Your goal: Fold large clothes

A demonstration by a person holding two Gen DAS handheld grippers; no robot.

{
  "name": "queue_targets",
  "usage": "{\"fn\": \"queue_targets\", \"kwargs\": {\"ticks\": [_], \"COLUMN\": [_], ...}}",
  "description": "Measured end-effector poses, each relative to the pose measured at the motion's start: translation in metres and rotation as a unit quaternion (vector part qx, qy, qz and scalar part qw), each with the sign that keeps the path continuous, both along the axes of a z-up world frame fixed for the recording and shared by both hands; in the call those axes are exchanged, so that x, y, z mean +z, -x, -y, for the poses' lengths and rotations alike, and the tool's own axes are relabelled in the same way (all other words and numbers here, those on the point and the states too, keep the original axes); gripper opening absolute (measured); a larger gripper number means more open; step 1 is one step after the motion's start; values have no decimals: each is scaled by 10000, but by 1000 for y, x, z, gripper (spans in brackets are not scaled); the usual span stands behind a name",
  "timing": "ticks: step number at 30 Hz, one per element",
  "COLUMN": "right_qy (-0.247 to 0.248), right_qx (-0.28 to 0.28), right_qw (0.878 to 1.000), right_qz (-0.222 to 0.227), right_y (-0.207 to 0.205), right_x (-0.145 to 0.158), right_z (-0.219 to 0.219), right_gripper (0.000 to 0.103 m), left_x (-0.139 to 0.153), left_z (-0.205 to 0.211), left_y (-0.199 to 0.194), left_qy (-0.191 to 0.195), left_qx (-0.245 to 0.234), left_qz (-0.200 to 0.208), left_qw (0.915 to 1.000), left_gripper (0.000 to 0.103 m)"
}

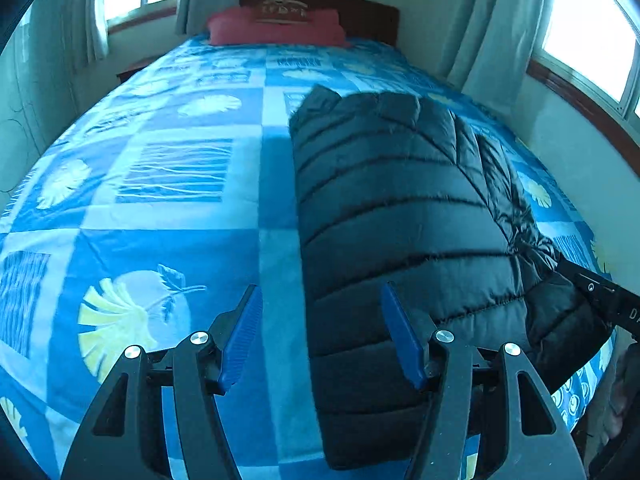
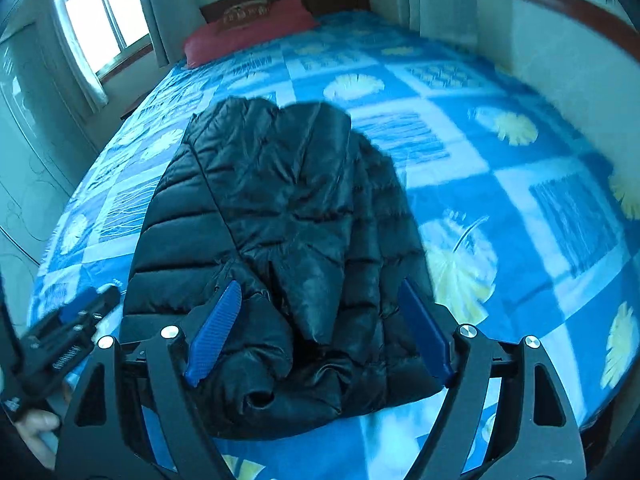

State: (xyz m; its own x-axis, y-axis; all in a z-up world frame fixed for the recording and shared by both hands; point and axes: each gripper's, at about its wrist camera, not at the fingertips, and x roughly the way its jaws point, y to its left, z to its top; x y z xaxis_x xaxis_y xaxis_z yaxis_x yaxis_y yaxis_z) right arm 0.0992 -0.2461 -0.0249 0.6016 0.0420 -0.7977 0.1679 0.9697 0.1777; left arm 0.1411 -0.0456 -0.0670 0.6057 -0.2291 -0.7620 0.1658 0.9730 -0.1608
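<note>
Bed (image 1: 160, 208) under a blue patterned cover holds one red pillow (image 1: 276, 26) at the headboard and one black puffer jacket (image 2: 260, 220), folded narrow. Right gripper (image 2: 320, 328) hangs over its near end, fingers wide, nothing pinched. Left gripper (image 1: 322, 336) straddles the jacket's left edge, fingers apart, gripping nothing

Jacket (image 1: 400, 220) near hem hidden behind gripper frame; pillow (image 2: 248, 28) lettering unreadable.

I looked over a bed (image 1: 160, 200) under a blue patchwork bedspread (image 2: 500, 168), red pillow (image 1: 276, 28) and dark wooden headboard (image 1: 372, 16) at twelve o'clock, bright curtained windows (image 1: 588, 28) at ten and two, pale walls (image 1: 560, 128)
</note>
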Motion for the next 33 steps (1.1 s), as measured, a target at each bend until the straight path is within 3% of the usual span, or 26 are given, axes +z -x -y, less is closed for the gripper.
{"fn": "queue_targets", "kwargs": {"ticks": [1, 2, 3, 5, 7, 13, 18, 23, 25, 29, 33], "right_qy": [-65, -251, -387, -122, 38, 440, 268, -8, 16, 128, 191], "right_qx": [38, 153, 204, 302, 206, -352, -425, -475, -459, -522, -517], "right_qw": [10000, 9995, 9988, 9993, 9998, 9984, 9977, 9975, 9977, 9980, 9982], "right_qz": [-16, -114, -232, -173, 29, -82, -459, -526, -507, -340, -229], "right_y": [-1, -3, -6, -5, -1, 5, 0, -8, -7, 4, 13], "right_x": [-2, -6, -11, -11, -4, -16, -55, -76, -73, -54, -25], "right_z": [0, 1, 2, -1, 5, 48, 72, 80, 81, 85, 85], "right_gripper": [68, 40, 29, 19, 16, 14, 15, 18, 21, 48, 48], "left_x": [-1, -2, -3, -3, 3, 14, -10, -31, -30, -16, -2], "left_z": [2, 3, 5, 6, 5, 30, 64, 82, 81, 76, 60], "left_y": [0, -1, -1, -1, -1, -6, -21, -33, -31, -23, -16], "left_qy": [-14, -7, 12, 30, 135, 180, -117, -434, -456, -468, -263], "left_qx": [-15, -30, -49, -34, -40, -367, -593, -646, -621, -584, -498], "left_qz": [14, 34, 36, 46, 102, 321, 88, 4, 26, 84, 52], "left_qw": [10000, 10000, 10000, 10000, 9998, 9986, 9981, 9970, 9970, 9972, 9984], "left_gripper": [61, 61, 61, 61, 61, 61, 63, 63, 63, 63, 63]}}
